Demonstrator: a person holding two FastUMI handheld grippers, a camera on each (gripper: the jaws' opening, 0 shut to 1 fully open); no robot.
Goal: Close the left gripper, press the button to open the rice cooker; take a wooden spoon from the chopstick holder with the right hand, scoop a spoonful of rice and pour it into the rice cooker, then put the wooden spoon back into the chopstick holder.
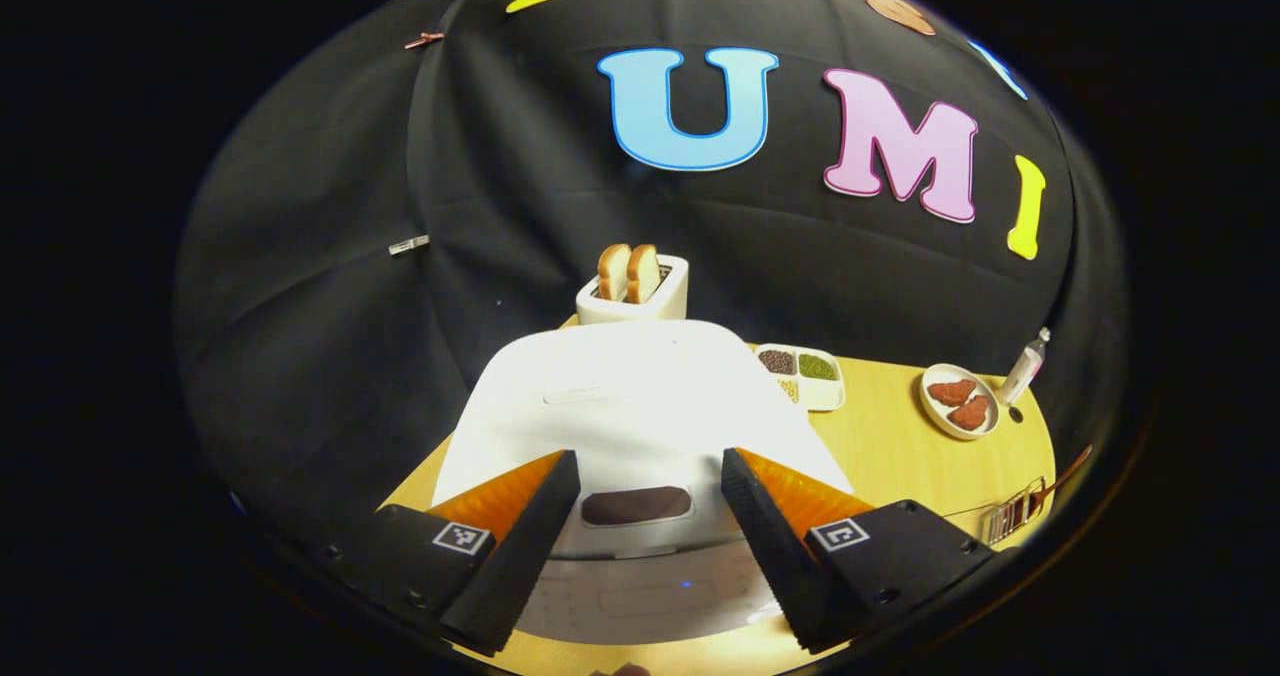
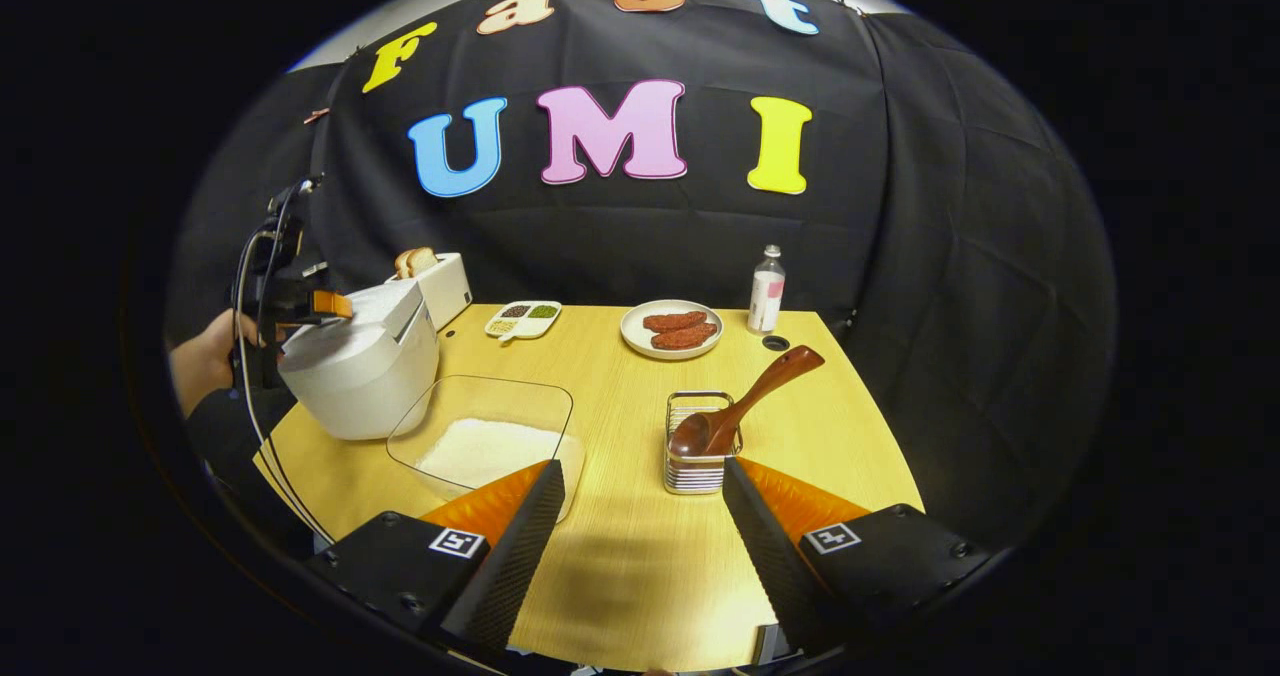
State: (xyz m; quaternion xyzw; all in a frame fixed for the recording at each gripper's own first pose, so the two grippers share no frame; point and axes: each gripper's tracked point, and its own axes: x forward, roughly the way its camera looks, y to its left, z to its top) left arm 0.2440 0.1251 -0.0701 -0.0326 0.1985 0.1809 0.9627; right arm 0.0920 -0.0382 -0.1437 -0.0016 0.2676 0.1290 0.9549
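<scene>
A toaster (image 1: 632, 291) holding bread is standing behind the white rice cooker (image 1: 620, 406), with a divided dish of beans (image 1: 805, 374) and a plate of meat (image 1: 958, 401) sitting further along the tabletop (image 1: 890, 446). The left tool (image 1: 650, 546) is hovering over the cooker's front with fingers spread apart, the lid lying shut. The right tool (image 2: 640, 546) is also gaping, facing the chopstick holder (image 2: 698, 441), where the wooden spoon (image 2: 745, 401) is leaning, beside the clear container of rice (image 2: 485, 436).

Pretty dim booth overall, but overhead light blew out the rice cooker (image 1: 640, 406) lid just ahead of the left gripper (image 1: 650, 486), soft shadow pooled on the table (image 2: 640, 556) between the right gripper's fingers, and heavy fisheye bending curved everything near the edges.
</scene>
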